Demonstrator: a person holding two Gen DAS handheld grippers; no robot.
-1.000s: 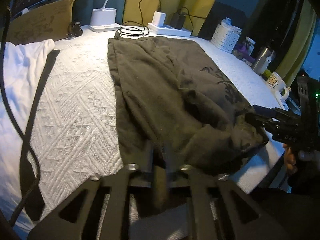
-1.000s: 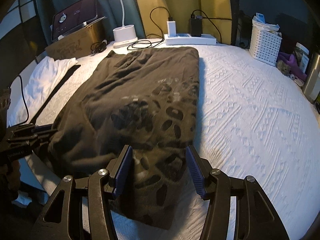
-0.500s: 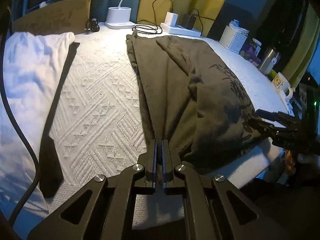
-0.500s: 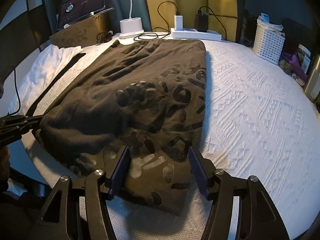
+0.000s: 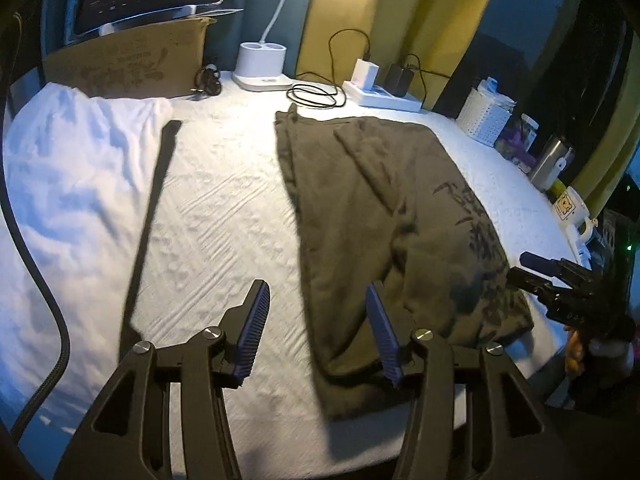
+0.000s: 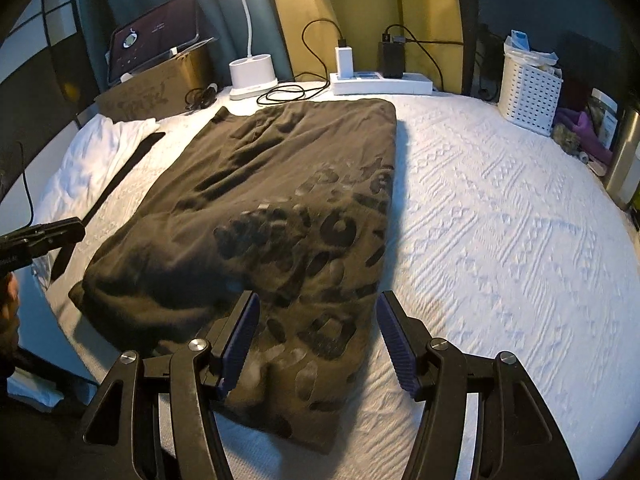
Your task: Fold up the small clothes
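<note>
The left gripper (image 5: 318, 320) is tilted downward, its jaws opening, nothing clamped. The right gripper (image 6: 316, 336) is angled above the olive garment (image 6: 276, 216), jaws apart. Its dark print cannot be read.

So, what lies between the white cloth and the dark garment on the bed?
In the left wrist view, a dark strap, then bare textured bedcover, separates the white cloth from the dark garment.

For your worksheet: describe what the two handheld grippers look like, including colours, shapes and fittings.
Both the left gripper and the right gripper have black angular frames with triangular cut-outs, round silver bolt heads at the joints, and two fingers faced with ribbed dark blue pads.
</note>
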